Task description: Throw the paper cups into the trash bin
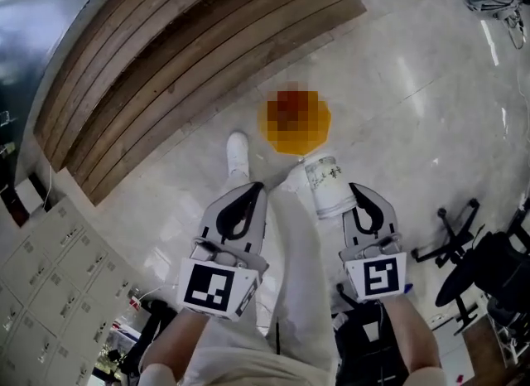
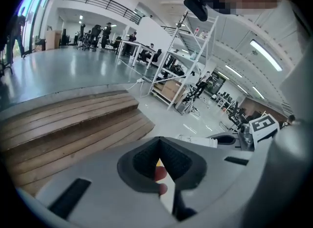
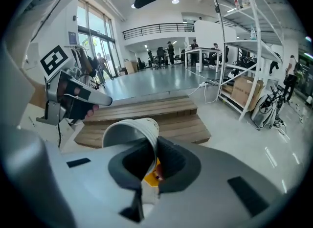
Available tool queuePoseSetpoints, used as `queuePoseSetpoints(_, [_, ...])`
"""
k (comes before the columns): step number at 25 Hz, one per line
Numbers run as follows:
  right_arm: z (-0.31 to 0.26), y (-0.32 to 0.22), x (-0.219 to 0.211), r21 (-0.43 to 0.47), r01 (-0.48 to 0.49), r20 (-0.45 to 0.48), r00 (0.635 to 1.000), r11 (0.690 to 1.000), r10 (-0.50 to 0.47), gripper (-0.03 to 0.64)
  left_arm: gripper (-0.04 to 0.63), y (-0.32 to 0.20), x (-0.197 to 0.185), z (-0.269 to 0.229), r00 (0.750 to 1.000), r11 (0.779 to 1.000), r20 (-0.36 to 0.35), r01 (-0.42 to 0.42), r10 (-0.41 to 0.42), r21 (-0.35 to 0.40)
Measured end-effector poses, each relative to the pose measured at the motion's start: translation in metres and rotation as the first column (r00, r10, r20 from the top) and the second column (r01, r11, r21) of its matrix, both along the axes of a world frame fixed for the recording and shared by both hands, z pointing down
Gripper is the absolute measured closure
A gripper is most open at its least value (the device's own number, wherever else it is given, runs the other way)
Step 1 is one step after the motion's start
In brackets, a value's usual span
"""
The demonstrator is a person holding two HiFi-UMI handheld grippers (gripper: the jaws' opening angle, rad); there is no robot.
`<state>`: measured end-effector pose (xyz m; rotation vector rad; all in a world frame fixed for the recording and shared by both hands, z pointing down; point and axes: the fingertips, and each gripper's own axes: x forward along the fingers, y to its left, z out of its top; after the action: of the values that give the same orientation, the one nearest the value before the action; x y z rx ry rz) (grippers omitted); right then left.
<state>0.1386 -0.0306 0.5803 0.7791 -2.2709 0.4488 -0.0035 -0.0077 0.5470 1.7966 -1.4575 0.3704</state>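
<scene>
Paper cup [image 1: 328, 185] thrown away yet?
— No. The right hand-held gripper [image 1: 354, 187] pinches its wall, just off the wooden platform [image 1: 190, 61]. The left hand-held gripper [image 1: 258, 185] is pressed together, empty. By the look of it, the throw is left

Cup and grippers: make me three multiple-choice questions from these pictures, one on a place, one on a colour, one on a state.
1. Where is the cup? A on the steps; B in the right gripper; C on the floor.
2. The cup is mostly: A red; B white; C black.
3. The left gripper is: A shut and empty; B shut on a cup; C wide open.
Answers: 1 B, its wall is pinched between the jaws; 2 B, the head and right gripper views show it white; 3 A, the jaws meet with nothing between.
</scene>
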Motion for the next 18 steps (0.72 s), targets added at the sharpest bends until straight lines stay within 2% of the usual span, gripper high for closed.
queuePoseSetpoints(6, [0.082,0.000,0.003,-0.037,-0.033,-0.075,0.997,0.999,0.031,0.592,0.591,0.003,0.017,0.085,1.000,0.997,0.010,-0.023,0.024,-0.074])
queuePoseSetpoints(9, [0.120,-0.002,-0.004,-0.026,-0.040,-0.077,0.996,0.999,0.038,0.592,0.591,-0.002,0.017,0.122,0.999,0.996,0.022,-0.042,0.044,-0.075])
queuePoseSetpoints(12, [0.155,0.001,-0.003,-0.047,-0.053,-0.109,0.993,0.998,0.047,0.592,0.591,-0.004,0.023,0.157,0.993,0.992,0.040,-0.104,0.107,-0.069])
queuePoseSetpoints(14, [0.176,-0.001,-0.004,-0.046,-0.043,-0.133,0.990,0.998,0.037,0.592,0.591,-0.005,0.025,0.179,0.991,0.988,0.023,-0.130,0.132,-0.083])
queuePoseSetpoints(16, [0.195,-0.004,-0.007,-0.030,-0.028,-0.147,0.989,0.999,0.023,0.592,0.591,-0.006,0.025,0.200,0.992,0.985,-0.024,-0.126,0.124,-0.119])
queuePoseSetpoints(18, [0.210,-0.008,-0.012,-0.006,-0.015,-0.153,0.988,1.000,0.014,0.592,0.591,-0.009,0.023,0.217,0.990,0.980,-0.027,-0.138,0.135,-0.142])
